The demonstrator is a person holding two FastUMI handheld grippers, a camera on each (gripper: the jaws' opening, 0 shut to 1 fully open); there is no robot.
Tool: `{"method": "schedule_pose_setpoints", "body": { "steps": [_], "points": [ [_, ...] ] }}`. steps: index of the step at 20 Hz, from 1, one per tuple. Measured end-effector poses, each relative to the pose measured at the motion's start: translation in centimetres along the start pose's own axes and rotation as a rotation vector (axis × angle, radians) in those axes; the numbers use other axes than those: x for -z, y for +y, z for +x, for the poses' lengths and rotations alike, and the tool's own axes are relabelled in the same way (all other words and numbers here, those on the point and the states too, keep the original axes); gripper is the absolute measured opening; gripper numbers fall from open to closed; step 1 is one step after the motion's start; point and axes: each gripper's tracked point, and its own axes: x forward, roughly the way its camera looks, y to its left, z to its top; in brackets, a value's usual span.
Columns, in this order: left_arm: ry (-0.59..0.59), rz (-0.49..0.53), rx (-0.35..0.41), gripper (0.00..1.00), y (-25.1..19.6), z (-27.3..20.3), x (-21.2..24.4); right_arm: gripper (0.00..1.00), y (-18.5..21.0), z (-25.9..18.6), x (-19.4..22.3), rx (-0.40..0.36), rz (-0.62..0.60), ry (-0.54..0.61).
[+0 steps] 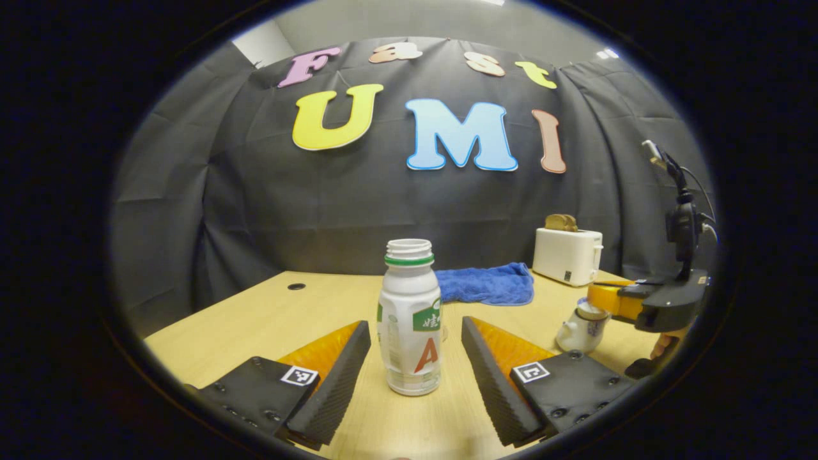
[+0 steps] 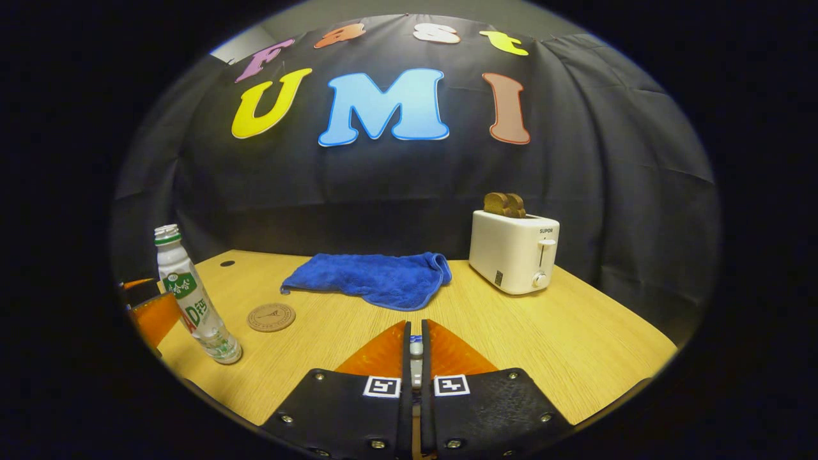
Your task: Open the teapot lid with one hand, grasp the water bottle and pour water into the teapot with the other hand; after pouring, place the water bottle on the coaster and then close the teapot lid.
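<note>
An uncapped white water bottle (image 1: 410, 319) with a green neck ring stands upright on the wooden table (image 1: 268, 319). My left gripper (image 1: 415, 327) is open around it, one finger on each side with a gap to the bottle. The same bottle (image 2: 195, 300) shows far left in the right gripper view, next to a round brown coaster (image 2: 271, 317). My right gripper (image 2: 415, 333) is shut on the small knob of the teapot lid (image 2: 416, 348). In the left gripper view it (image 1: 610, 299) hovers over the white teapot (image 1: 578, 332). I cannot tell whether the lid is lifted.
A blue towel (image 2: 374, 278) lies at the back middle of the table. A white toaster (image 2: 514, 252) with bread slices stands at the back right. A hand (image 1: 664, 345) shows beneath the right gripper. The table has a small cable hole (image 1: 296, 286) at the back left.
</note>
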Motion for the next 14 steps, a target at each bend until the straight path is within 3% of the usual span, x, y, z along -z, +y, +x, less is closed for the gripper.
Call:
{"method": "schedule_pose_setpoints", "body": {
  "steps": [9,14],
  "points": [
    [0.095,0.033,-0.009,1.00,0.0,3.1,3.0,0.05,-2.0,-2.8,-5.7,-0.011,0.050,-0.121],
    [0.117,0.061,-0.043,1.00,0.4,4.2,3.9,0.05,-4.2,-3.4,-6.2,0.019,0.068,-0.141]
  ]
}}
